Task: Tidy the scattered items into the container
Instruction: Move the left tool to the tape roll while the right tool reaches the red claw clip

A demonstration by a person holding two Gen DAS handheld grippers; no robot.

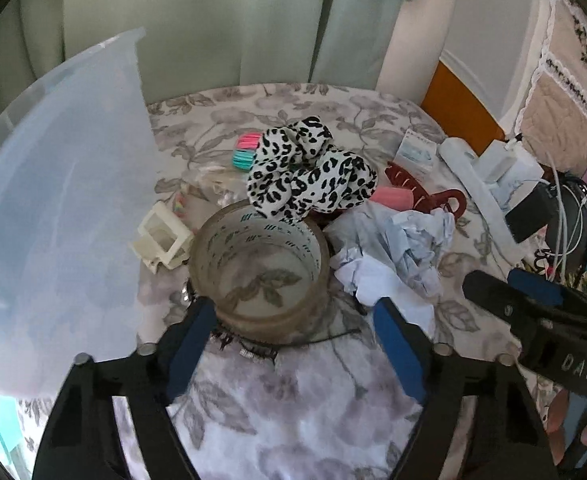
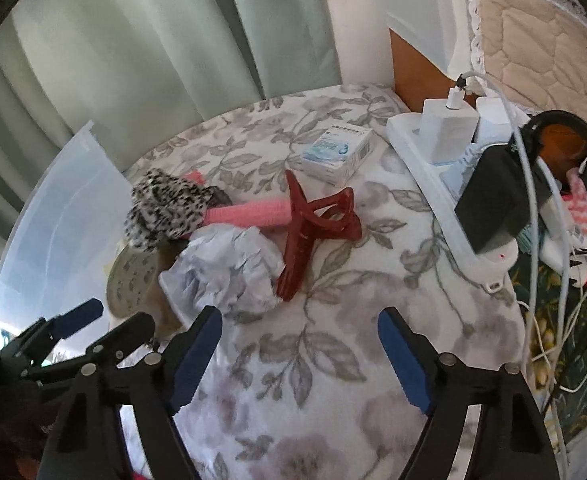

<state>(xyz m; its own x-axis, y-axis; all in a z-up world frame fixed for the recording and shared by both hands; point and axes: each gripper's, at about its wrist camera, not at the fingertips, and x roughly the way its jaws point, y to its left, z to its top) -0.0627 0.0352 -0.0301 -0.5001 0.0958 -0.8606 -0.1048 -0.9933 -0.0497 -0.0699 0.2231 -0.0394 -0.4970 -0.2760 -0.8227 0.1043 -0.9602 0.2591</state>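
Note:
A clear tape roll (image 1: 259, 268) stands on the floral cloth. My left gripper (image 1: 293, 316) is open around its near side: the left pad sits by the roll's wall and the right pad stands well apart. The translucent plastic container (image 1: 53, 180) rises at the left. Behind the roll lie a leopard-print scrunchie (image 1: 309, 168) and crumpled paper (image 1: 393, 252). My right gripper (image 2: 299, 316) hangs open over bare cloth with nothing between its fingers. Just ahead of it lie the crumpled paper (image 2: 221, 268), a red hair claw (image 2: 317, 224) and a pink hair roller (image 2: 249, 212).
A cream plastic frame (image 1: 163, 236) and pink and teal rollers (image 1: 245, 150) lie near the container. A small white box (image 2: 337, 152) sits further back. A power strip (image 2: 433, 184) with chargers and cables runs along the right edge. Curtains hang behind.

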